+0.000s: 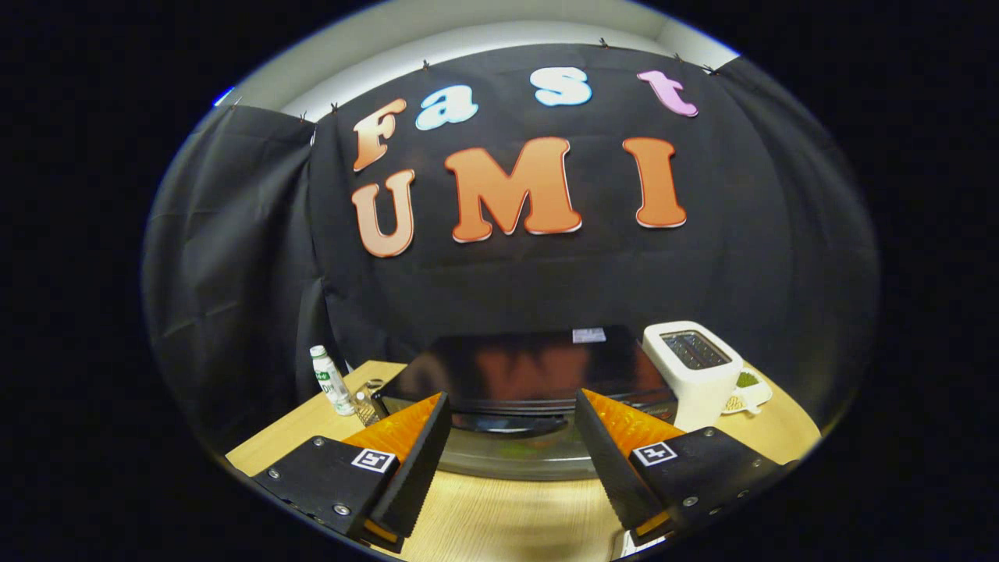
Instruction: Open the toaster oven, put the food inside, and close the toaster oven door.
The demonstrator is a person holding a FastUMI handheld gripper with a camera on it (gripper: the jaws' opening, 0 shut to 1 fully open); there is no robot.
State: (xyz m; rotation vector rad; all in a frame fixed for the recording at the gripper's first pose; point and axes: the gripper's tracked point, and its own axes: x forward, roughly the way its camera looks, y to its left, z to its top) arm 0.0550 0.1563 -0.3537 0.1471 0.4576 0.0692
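Oven: black, boxy, glossy flat top with a pale sticker at its rear, writing too small to read; curved door front closed. It stands on the wooden tabletop just ahead of the jaws. Gripper: jaws released, set wide apart, gripping nothing, ridged inner faces flanking the door. Right of the oven, just beside it, a white rounded toaster with a small white dish behind. Left, a white bottle, green label unreadable, beside a metal grater
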